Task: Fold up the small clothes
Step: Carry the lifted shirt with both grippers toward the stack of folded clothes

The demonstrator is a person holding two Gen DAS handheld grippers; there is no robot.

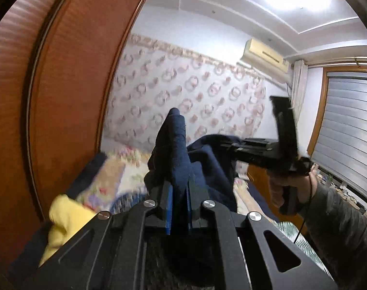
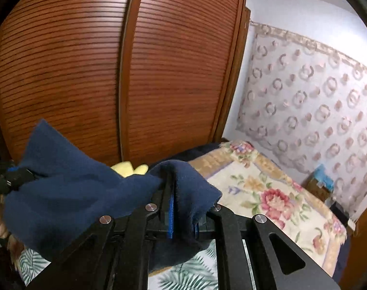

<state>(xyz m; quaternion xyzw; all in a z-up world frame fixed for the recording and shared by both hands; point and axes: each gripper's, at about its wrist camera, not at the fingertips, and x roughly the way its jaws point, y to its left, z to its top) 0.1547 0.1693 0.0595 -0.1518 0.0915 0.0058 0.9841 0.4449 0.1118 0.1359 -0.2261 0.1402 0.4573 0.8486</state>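
Now, left gripper (image 1: 178, 188): we see it clamped on navy cloth (image 2: 69, 183).
Right gripper (image 2: 181, 203): pinching the other corner.
Cloth: stretched crosswise between them above floral bed (image 2: 275, 193), probably sagging.

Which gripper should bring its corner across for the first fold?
Right, tentatively. Both the left gripper and right gripper are shut on the navy garment, held up. The right one faces open floral blanket; a yellow cloth lies beside the left.
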